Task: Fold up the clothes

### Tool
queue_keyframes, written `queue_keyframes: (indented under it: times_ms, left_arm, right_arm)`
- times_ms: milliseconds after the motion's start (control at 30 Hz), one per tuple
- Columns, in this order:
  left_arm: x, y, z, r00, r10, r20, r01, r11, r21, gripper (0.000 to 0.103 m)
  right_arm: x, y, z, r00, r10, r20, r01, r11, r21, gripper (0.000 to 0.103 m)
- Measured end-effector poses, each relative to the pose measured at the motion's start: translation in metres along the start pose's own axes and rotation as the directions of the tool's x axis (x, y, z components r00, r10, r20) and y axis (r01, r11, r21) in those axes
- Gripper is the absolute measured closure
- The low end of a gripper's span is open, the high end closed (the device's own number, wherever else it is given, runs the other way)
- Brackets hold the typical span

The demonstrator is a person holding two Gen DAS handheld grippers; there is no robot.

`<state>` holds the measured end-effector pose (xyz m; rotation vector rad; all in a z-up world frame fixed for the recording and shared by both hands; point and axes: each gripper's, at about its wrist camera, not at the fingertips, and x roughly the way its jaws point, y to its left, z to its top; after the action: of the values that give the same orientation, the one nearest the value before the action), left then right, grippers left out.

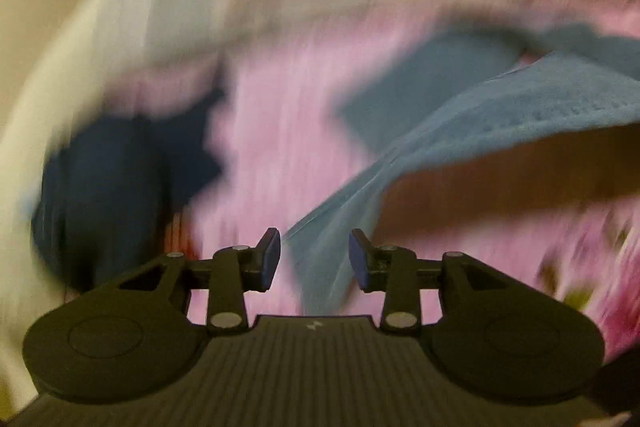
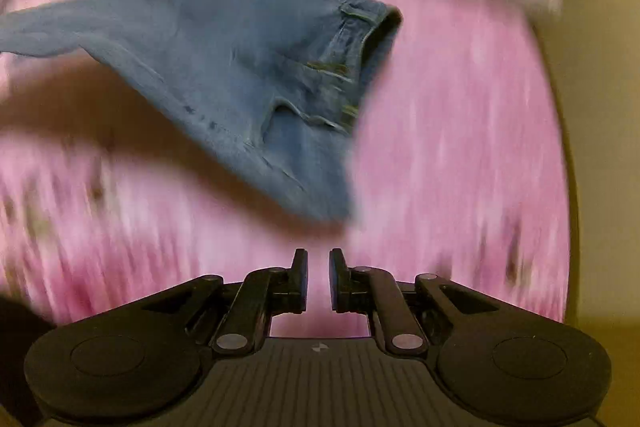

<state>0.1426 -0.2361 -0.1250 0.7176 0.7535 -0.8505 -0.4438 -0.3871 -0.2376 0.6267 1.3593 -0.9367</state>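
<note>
Between our left jaws: blue jeans (image 1: pixel 500 115), jaws wide, not gripping.
Our right jaws: nearly closed, empty, jeans (image 2: pixel 256 75) ahead.

Two fisheye views, each from a camera mounted just behind a gripper, looking forward along its two fingers. The left gripper (image 1: pixel 315 259) view faces down, close over a pink sheet (image 1: pixel 276 131). The right gripper (image 2: pixel 318 277) view looks down on the same sheet. Both share the blue jeans (image 2: pixel 248 79) — heavily blurred, lifted above the pink.
</note>
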Motion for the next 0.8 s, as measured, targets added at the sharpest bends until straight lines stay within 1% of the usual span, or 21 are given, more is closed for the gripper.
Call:
queue_keyframes:
  times_ms: [33,67,100,133,167,200,233,267,333,367,433,467,533,567,700,767,800]
  left_arm:
    - [0.01,-0.001,-0.024,0.998,0.009,-0.07,-0.01,1.0,-0.01,0.069]
    - [0.019,-0.002,-0.049,0.99,0.018,-0.139,-0.021,1.0,-0.019,0.069]
    - [0.029,-0.002,-0.073,0.978,0.026,-0.208,-0.032,0.999,-0.028,0.069]
    - [0.038,-0.003,-0.097,0.961,0.033,-0.275,-0.044,0.998,-0.035,0.068]
    - [0.042,-0.005,-0.11,0.952,0.033,-0.303,-0.05,0.998,-0.048,0.066]
    - [0.039,-0.006,-0.108,0.959,0.024,-0.282,-0.046,0.997,-0.069,0.064]
    - [0.036,-0.005,-0.106,0.966,0.012,-0.257,-0.037,0.995,-0.09,0.061]
    - [0.033,-0.003,-0.104,0.973,0.001,-0.232,-0.028,0.993,-0.111,0.059]
    - [0.029,-0.005,-0.097,0.981,-0.025,-0.19,-0.006,0.987,-0.159,0.052]
    - [0.028,-0.006,-0.096,0.983,-0.041,-0.176,0.007,0.982,-0.189,0.05]
    - [0.029,-0.006,-0.098,0.984,-0.07,-0.165,0.027,0.968,-0.251,0.047]
    - [0.033,-0.005,-0.1,0.982,-0.074,-0.172,0.025,0.962,-0.271,0.046]
    - [0.039,-0.003,-0.107,0.976,-0.067,-0.205,0.004,0.956,-0.292,0.046]
    - [0.041,-0.002,-0.11,0.973,-0.064,-0.221,-0.006,0.952,-0.305,0.046]
    - [0.054,0.001,-0.128,0.96,-0.066,-0.273,-0.042,0.927,-0.374,0.046]
    - [0.06,-0.001,-0.134,0.956,-0.077,-0.282,-0.043,0.918,-0.394,0.046]
    - [0.065,-0.003,-0.137,0.955,-0.081,-0.285,-0.039,0.918,-0.394,0.046]
  right_arm:
    - [0.006,-0.002,-0.011,0.999,0.028,-0.036,-0.026,0.999,0.043,0.095]
    - [0.008,-0.008,-0.016,0.997,0.066,-0.047,-0.061,0.993,0.103,0.094]
    - [0.01,-0.013,-0.02,0.994,0.101,-0.049,-0.092,0.982,0.163,0.084]
    - [0.008,-0.019,-0.02,0.992,0.121,-0.025,-0.112,0.97,0.217,0.069]
    - [0.004,-0.028,-0.012,0.992,0.125,0.01,-0.124,0.958,0.259,0.028]
    - [-0.001,-0.033,-0.003,0.99,0.128,0.066,-0.142,0.945,0.293,0.017]
    - [-0.006,-0.039,0.005,0.984,0.134,0.118,-0.165,0.931,0.324,0.017]
    - [-0.01,-0.046,0.011,0.975,0.158,0.156,-0.204,0.915,0.349,0.017]
    - [-0.015,-0.057,0.018,0.952,0.204,0.226,-0.284,0.865,0.415,0.017]
    - [-0.016,-0.061,0.019,0.938,0.228,0.26,-0.328,0.828,0.456,0.017]
    - [-0.019,-0.067,0.018,0.911,0.274,0.309,-0.405,0.738,0.539,0.017]
    - [-0.017,-0.072,0.015,0.898,0.294,0.327,-0.437,0.687,0.581,0.017]
    - [-0.005,-0.079,0.003,0.876,0.332,0.35,-0.482,0.579,0.658,0.017]
    - [0.002,-0.082,-0.001,0.866,0.344,0.363,-0.498,0.518,0.695,0.017]
    - [0.028,-0.095,-0.022,0.834,0.339,0.436,-0.534,0.295,0.792,0.017]
    - [0.041,-0.095,-0.034,0.825,0.326,0.462,-0.54,0.209,0.815,0.017]
    - [0.049,-0.093,-0.04,0.824,0.319,0.468,-0.536,0.176,0.825,0.017]
